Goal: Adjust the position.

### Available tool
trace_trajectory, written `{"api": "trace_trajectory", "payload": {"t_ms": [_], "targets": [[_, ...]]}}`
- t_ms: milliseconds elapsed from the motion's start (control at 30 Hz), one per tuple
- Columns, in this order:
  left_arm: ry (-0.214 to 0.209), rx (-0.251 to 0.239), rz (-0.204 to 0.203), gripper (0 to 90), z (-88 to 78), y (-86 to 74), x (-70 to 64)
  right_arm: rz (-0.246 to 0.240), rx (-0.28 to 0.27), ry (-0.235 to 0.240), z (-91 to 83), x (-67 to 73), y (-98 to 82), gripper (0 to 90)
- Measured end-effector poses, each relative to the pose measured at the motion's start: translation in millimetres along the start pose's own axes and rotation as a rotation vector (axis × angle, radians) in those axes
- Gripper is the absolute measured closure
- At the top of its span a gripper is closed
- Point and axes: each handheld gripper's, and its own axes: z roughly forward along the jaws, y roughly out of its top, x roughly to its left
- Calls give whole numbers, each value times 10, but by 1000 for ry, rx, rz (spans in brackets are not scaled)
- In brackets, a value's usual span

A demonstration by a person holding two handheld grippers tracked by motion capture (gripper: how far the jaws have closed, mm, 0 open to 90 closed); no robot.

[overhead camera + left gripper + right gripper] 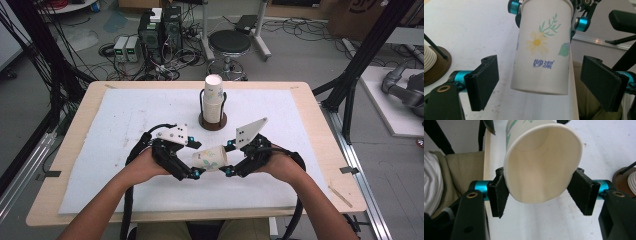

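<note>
right tongs (541,195) pinch flowered paper cup (541,162) | left tongs (546,83) spread

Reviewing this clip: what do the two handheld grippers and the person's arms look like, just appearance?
Both the left gripper and right gripper are black, with flat rectangular black jaw pads, teal metal collars at the jaws and brass-coloured screw inserts. Each carries a pale three-cornered plate dotted with small holes and trails a thick black cable toward the person. The forearms are bare, with no sleeves showing.

the white mat (125,130) lies bare to left and right, while the cup stack (213,100) on its brown stand (213,122) blocks the centre beyond both grippers.
</note>
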Motion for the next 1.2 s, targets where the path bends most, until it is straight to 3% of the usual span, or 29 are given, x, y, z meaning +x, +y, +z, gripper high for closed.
{"api": "trace_trajectory", "payload": {"t_ms": [267,567,867,933,1200], "targets": [[-6,56,20,175,69,26,-3,-38,109,-2,52,9,147,369],[-18,95,37,206,156,60,-12,-64,182,-2,96,26,259,367],[-31,168,44,265,229,45,8,-93,268,7,178,65,330,365],[-44,163,38,294,254,38,5,-97,303,9,216,73,340,365],[-72,170,31,369,305,13,-4,-94,333,16,255,90,344,365]]}}
